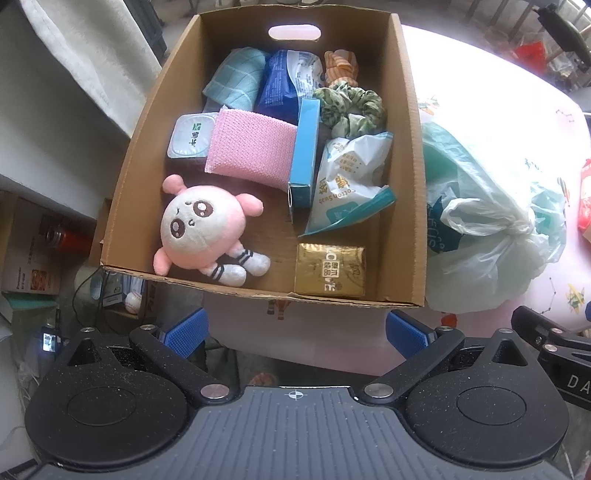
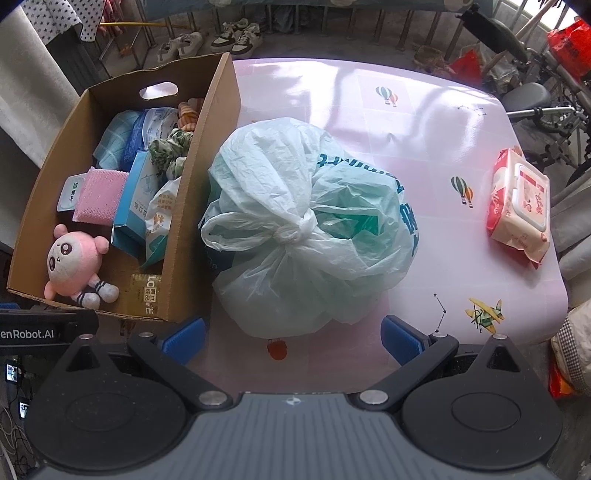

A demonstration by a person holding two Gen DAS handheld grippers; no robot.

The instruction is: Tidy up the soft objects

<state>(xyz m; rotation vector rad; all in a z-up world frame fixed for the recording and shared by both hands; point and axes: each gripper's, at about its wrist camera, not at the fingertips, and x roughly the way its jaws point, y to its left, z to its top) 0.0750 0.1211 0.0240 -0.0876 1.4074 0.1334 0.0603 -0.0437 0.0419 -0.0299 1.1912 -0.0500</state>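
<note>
Now both grippers hover with jaws wide and empty: the left gripper [image 1: 295, 332] before the box [image 1: 406, 184], the right gripper [image 2: 293, 338] facing the knotted bag [image 2: 314, 229] beside it. Bag looks light, crinkly, slippery; the knot [image 2: 295, 229] seems the surest hold.

A lived-in home, likely a balcony or spare room. A desk [image 2: 424, 110] wears a pink cloth printed with balloons and planes. Pairs of sneakers [image 2: 210, 38] line the floor at the far side by railings, a star-patterned cloth [image 2: 59, 18] hangs far left, and a wheelchair [image 2: 535, 99] stands far right among red bags [image 2: 570, 40].
</note>
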